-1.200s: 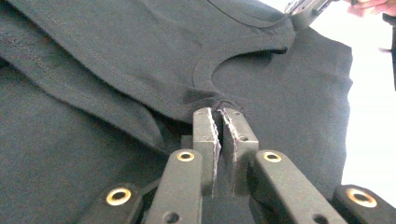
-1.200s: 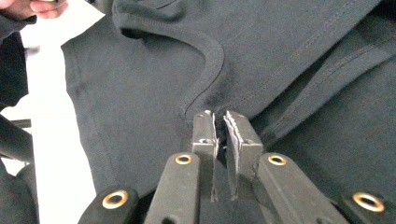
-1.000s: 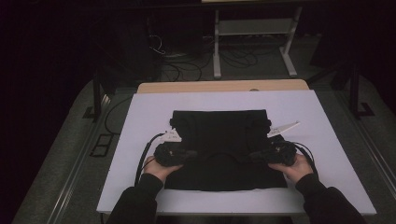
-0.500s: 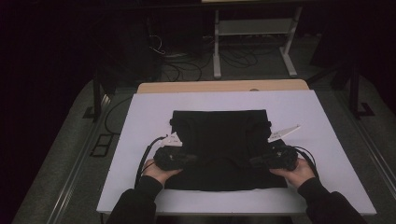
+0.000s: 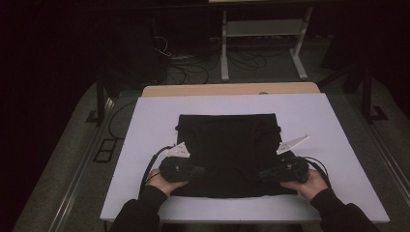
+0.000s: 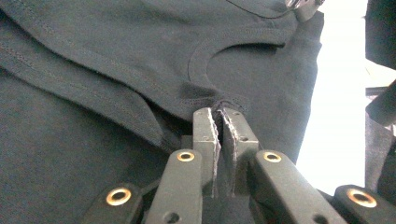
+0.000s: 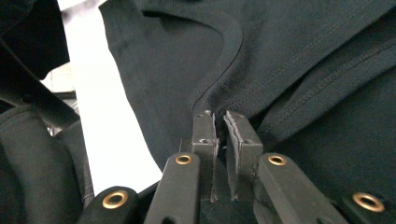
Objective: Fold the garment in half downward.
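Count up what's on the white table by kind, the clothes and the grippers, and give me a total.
Black shirt, folded, lying on the white table: 1
Handheld grippers, both clamped on the shirt's near edge: 2, the left gripper and the right gripper
Total: 3
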`<state>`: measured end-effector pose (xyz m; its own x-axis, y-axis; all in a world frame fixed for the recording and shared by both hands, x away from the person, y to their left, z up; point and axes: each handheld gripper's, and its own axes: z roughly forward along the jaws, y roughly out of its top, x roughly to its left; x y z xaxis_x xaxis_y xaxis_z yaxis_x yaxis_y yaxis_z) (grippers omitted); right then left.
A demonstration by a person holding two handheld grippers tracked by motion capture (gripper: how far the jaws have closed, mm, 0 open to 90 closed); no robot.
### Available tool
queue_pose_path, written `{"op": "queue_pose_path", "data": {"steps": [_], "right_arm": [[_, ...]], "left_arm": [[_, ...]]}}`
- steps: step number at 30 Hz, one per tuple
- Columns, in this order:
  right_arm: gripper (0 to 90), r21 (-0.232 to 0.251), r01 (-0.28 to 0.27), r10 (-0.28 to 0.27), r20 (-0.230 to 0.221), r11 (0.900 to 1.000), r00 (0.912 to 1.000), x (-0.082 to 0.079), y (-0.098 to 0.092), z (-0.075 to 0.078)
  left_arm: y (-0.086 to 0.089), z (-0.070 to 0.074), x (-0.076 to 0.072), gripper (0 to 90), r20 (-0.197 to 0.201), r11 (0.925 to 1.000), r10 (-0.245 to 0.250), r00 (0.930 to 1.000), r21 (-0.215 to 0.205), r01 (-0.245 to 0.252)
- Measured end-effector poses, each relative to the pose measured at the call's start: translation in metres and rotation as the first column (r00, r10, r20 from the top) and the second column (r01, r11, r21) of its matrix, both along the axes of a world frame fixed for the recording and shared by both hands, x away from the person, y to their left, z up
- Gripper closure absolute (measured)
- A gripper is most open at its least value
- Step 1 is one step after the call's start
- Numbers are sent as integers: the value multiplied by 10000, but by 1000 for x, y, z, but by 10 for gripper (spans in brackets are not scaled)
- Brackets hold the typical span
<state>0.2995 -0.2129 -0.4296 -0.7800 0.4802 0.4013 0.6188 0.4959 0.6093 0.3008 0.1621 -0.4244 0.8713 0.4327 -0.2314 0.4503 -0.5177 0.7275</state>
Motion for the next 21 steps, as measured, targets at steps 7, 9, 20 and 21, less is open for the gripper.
{"op": "queue_pose_path", "data": {"steps": [7, 9, 20, 21], "right_arm": [[815, -45, -213, 212, -112, 9998, 9997, -5, 1, -1], [815, -37, -249, 248, -157, 9997, 9996, -7, 1, -1], [815, 11, -401, 402, -301, 9992, 9987, -19, -1, 0], [815, -3, -420, 420, -293, 9991, 9987, -20, -1, 0]], "left_arm": [[1, -1, -6, 833, -159, 9996, -254, 9995, 78, 256], [1, -1, -7, 833, -179, 9994, -313, 9994, 123, 315], [2, -3, -21, 833, -348, 9980, -610, 9975, 143, 615], [3, -3, -22, 833, -370, 9978, -644, 9972, 145, 649]]}}
